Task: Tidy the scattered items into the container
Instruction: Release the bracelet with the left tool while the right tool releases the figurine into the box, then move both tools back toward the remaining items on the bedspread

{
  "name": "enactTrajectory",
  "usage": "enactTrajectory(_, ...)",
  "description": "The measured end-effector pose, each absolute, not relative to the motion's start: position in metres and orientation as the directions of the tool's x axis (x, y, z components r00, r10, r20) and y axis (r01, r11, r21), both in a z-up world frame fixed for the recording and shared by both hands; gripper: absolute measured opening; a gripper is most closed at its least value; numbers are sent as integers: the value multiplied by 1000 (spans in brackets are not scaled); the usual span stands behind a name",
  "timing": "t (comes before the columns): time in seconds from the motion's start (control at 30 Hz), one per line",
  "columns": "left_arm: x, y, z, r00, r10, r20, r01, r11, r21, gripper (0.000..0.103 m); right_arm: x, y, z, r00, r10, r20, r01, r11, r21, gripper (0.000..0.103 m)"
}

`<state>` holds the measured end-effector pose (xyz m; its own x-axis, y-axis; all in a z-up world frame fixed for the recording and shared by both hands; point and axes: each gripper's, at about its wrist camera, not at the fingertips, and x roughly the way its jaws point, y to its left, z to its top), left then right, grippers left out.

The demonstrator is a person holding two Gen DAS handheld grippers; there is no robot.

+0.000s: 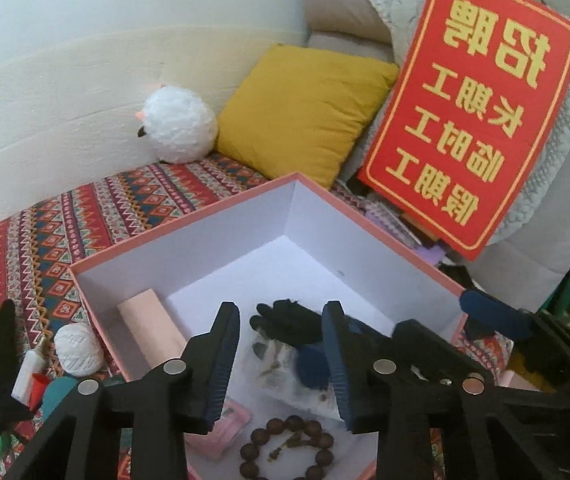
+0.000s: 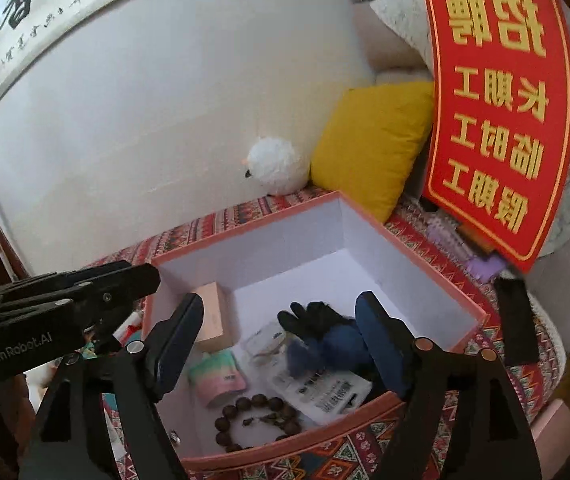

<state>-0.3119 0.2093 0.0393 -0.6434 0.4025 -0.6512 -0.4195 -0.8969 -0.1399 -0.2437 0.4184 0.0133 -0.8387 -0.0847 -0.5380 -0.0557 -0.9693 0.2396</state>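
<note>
Starting at my far left, a ball of white string and a small glue bottle with a red cap lie on the patterned cloth, well left of my left tongs and outside the pink box. Those left tongs stand wide, nothing between the fingers, held over the near part of the box. Left of their left finger a pink oblong carton lies along the box wall. Between the fingers I see a black glove with a dark blue pompom against it, resting on clear packets; nearer me a wooden bead bracelet lies on the box floor.

My right tongs are also wide and empty, fingers straddling the box's near wall. Between them lie a pastel striped packet, the glove and pompom, and a white printed card. The left tool's body reaches in from their left. Beyond the box sit a white plush ball, a yellow cushion, and, farthest right, a red sign with gold characters.
</note>
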Motion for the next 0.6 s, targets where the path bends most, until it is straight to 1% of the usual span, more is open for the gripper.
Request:
enactTrajectory(0.07,-306,204,44,-655,396,-644,-410,-902,-138,44,-238,414,20,-845,-88,-527,-50,-969,243,81)
enactTrajectory(0.13,-298,198,48,-675,380,-633,-400,-909,-118,51,-230,406,27,-851,-87,-518,-45,-970,238,82)
enactTrajectory(0.27,-278,180,57,-696,359,-622,-374,-920,-113,56,-210,389,36,-852,-100,-513,-30,-970,240,84)
enactTrajectory(0.37,-262,164,62,-714,338,-613,-346,-932,-111,70,-188,376,43,-853,-111,-511,-24,-968,250,87)
enactTrajectory(0.43,-248,151,63,-729,312,-609,-315,-943,-106,86,-173,364,45,-851,-116,-512,-18,-968,249,92)
enactTrajectory(0.53,-227,125,62,-740,297,-604,-289,-951,-112,98,-153,343,46,-845,-129,-518,1,-971,238,95)
enactTrajectory(0.6,-212,105,58,-748,277,-603,-267,-958,-109,101,-142,325,44,-839,-140,-526,22,-974,225,95)
